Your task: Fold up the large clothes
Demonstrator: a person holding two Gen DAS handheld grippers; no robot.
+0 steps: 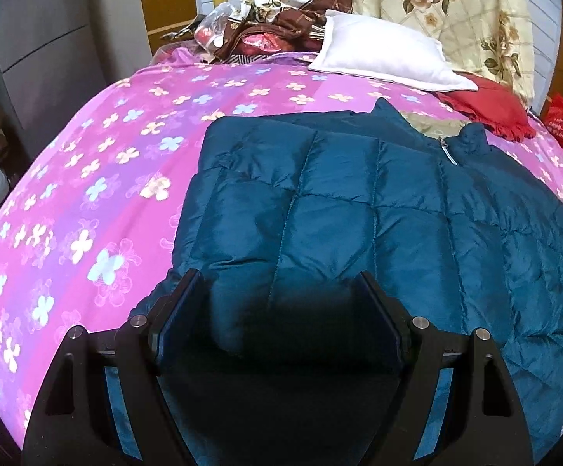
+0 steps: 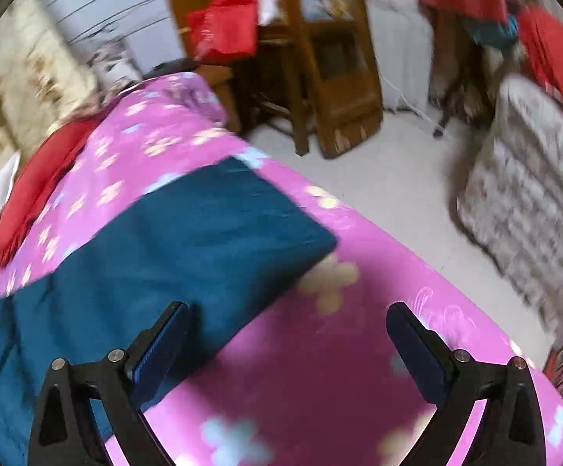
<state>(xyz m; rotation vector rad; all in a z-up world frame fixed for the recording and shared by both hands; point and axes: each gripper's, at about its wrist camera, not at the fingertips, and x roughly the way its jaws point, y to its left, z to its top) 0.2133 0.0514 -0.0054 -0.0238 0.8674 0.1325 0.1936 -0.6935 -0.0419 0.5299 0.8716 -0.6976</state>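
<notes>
A teal quilted down jacket (image 1: 339, 202) lies spread on the pink flowered bed sheet (image 1: 87, 194), its zipper (image 1: 446, 151) toward the pillows. My left gripper (image 1: 279, 283) stands open low over the jacket's near edge, and a puffy panel of the jacket fills the gap between its fingers. In the blurred right wrist view a flat teal part of the jacket (image 2: 165, 240) reaches toward the bed's edge. My right gripper (image 2: 287, 308) is open over the sheet (image 2: 320, 369). Its left finger is over the jacket's edge, and only sheet shows between the fingers.
A white pillow (image 1: 386, 58), a red cloth (image 1: 483, 105) and a rose-patterned blanket (image 1: 456, 11) lie at the head of the bed. Wooden furniture (image 2: 332, 77) and a cloth-covered seat (image 2: 534, 202) stand on the pale floor (image 2: 398, 194) past the bed's edge.
</notes>
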